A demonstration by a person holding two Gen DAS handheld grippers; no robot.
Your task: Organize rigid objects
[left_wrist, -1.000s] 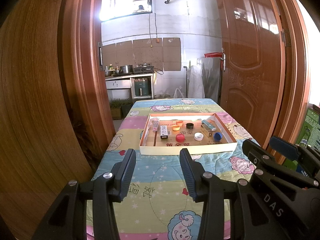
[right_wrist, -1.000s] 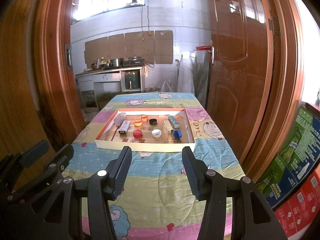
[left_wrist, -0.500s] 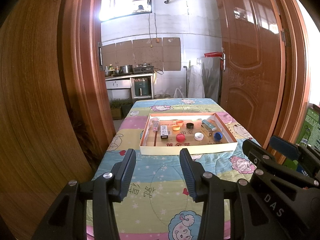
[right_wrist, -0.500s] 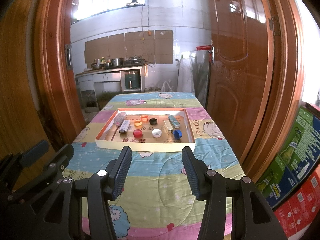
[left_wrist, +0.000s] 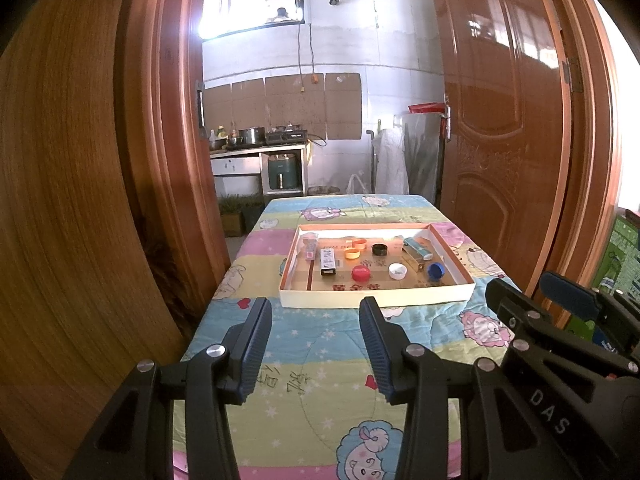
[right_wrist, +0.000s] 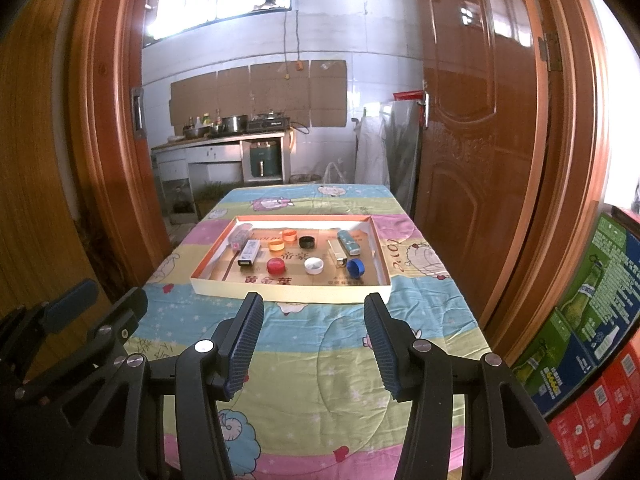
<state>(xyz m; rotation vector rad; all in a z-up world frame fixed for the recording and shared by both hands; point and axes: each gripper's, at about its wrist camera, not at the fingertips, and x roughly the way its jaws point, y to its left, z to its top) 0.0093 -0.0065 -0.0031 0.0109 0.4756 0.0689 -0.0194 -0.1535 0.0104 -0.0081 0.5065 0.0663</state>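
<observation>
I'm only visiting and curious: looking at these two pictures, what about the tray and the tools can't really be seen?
- Print on the small white box in the tray: too small in both views.
- The clear item in the tray's far left corner: too small and washed out to identify.
- The person's hands: cut off by the bottom edge, behind the left gripper and right gripper.
- Table legs and floor: hidden under the patterned cloth.
</observation>
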